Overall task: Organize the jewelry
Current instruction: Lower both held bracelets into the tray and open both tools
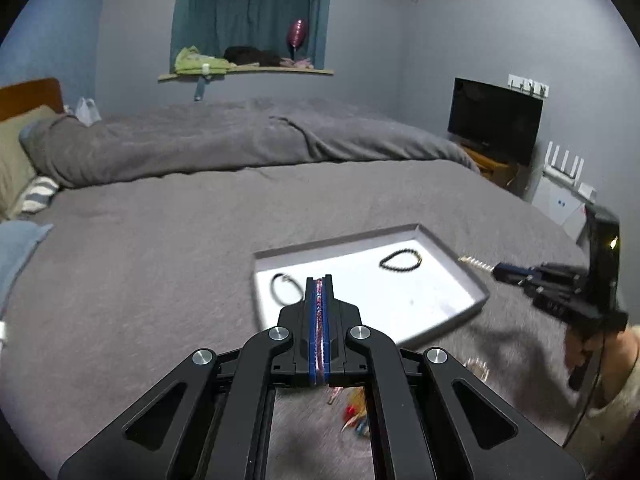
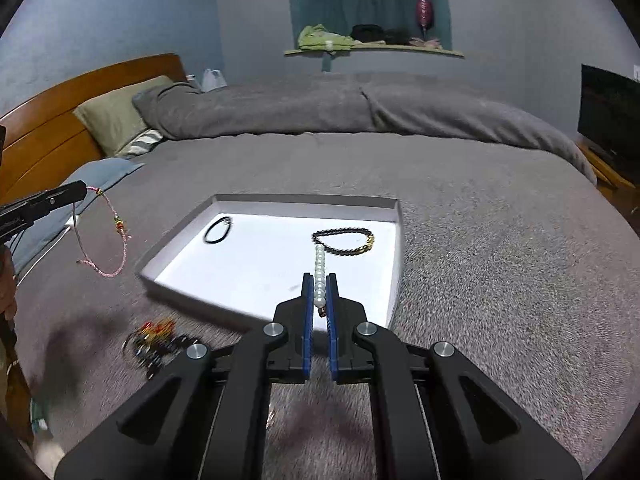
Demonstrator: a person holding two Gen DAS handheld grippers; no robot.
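A shallow white tray (image 1: 478, 294) (image 2: 394, 210) lies on the grey bed. In it are a black bead bracelet with gold beads (image 1: 401, 259) (image 2: 344, 242) and a thin black band (image 1: 285, 289) (image 2: 218, 230). My left gripper (image 1: 319, 280) is shut on a pink braided cord bracelet (image 1: 319, 320), which hangs as a loop in the right wrist view (image 2: 116, 240), left of the tray. My right gripper (image 2: 319, 278) is shut on a white pearl bracelet (image 2: 319, 276) above the tray's near part; it shows at the right in the left wrist view (image 1: 500, 270).
A small pile of loose jewelry (image 2: 154, 338) (image 1: 354, 416) lies on the blanket in front of the tray. A rolled grey duvet (image 1: 240, 140) and pillows (image 2: 116, 120) are at the back. A TV (image 1: 494, 120) stands to the right.
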